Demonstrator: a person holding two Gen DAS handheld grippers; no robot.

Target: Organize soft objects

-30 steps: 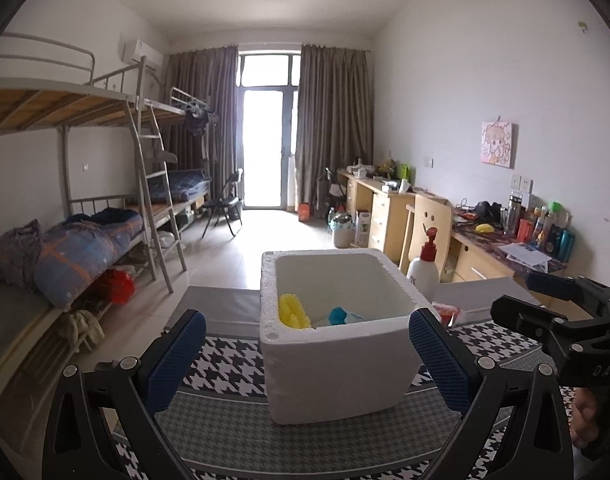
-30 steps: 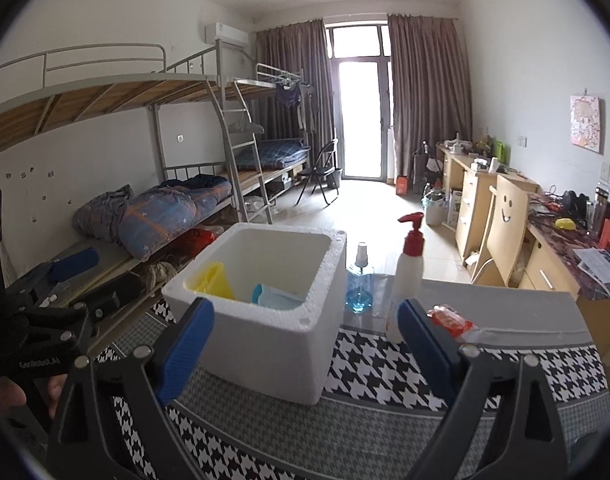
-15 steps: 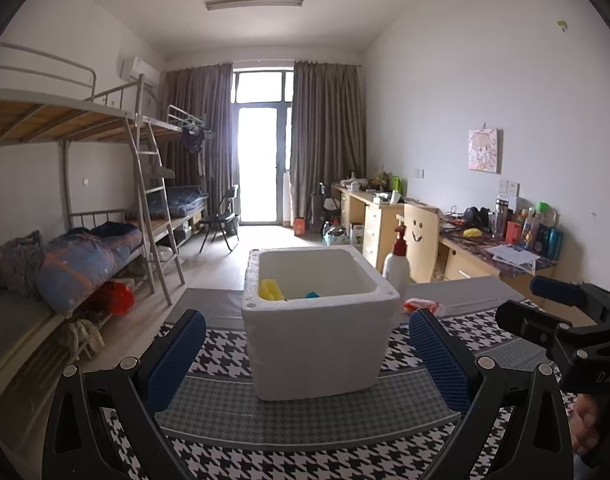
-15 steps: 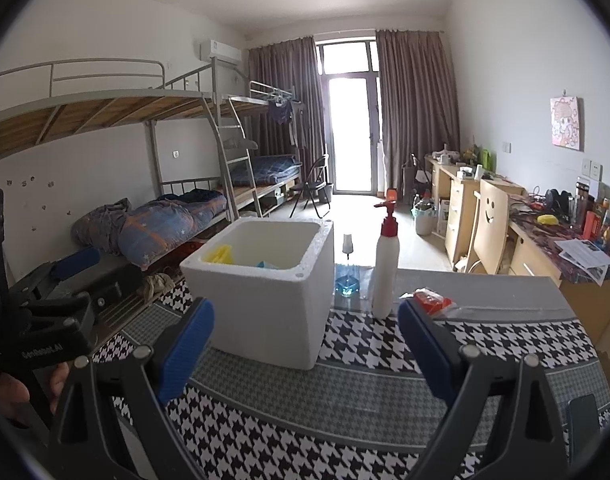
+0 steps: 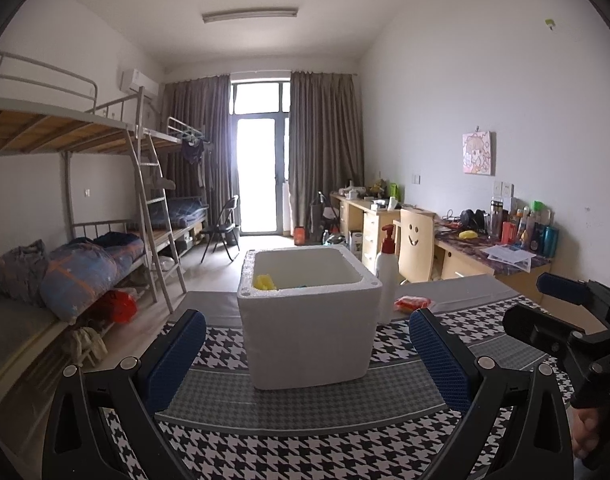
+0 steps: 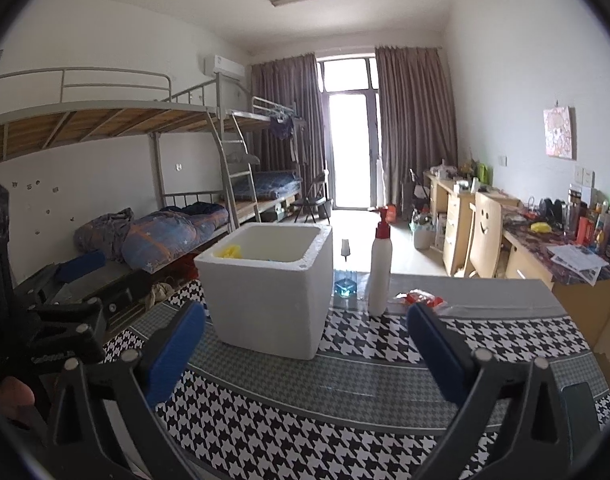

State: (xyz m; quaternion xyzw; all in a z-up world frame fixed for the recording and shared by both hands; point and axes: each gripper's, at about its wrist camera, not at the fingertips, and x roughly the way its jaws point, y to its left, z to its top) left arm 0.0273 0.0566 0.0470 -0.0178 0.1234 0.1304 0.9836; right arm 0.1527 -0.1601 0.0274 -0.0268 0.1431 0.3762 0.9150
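A white foam box (image 5: 309, 324) stands on the houndstooth table cloth (image 5: 305, 452); it also shows in the right wrist view (image 6: 271, 300). A yellow soft object (image 5: 263, 282) lies inside, its top also showing in the right wrist view (image 6: 229, 252). A sliver of something blue (image 5: 303, 286) shows beside it. My left gripper (image 5: 307, 358) is open and empty, in front of the box. My right gripper (image 6: 305, 354) is open and empty, in front of the box and to its right. Each gripper shows at the edge of the other's view.
A white pump bottle with a red top (image 6: 379, 268) stands right of the box, a small blue glass bottle (image 6: 345, 278) behind it. A red wrapped packet (image 6: 423, 300) lies on the grey strip. Bunk beds stand left, desks right.
Both grippers have pulled back and dropped lower, so the box looks farther away and its inside is mostly hidden. Both stay open and empty.
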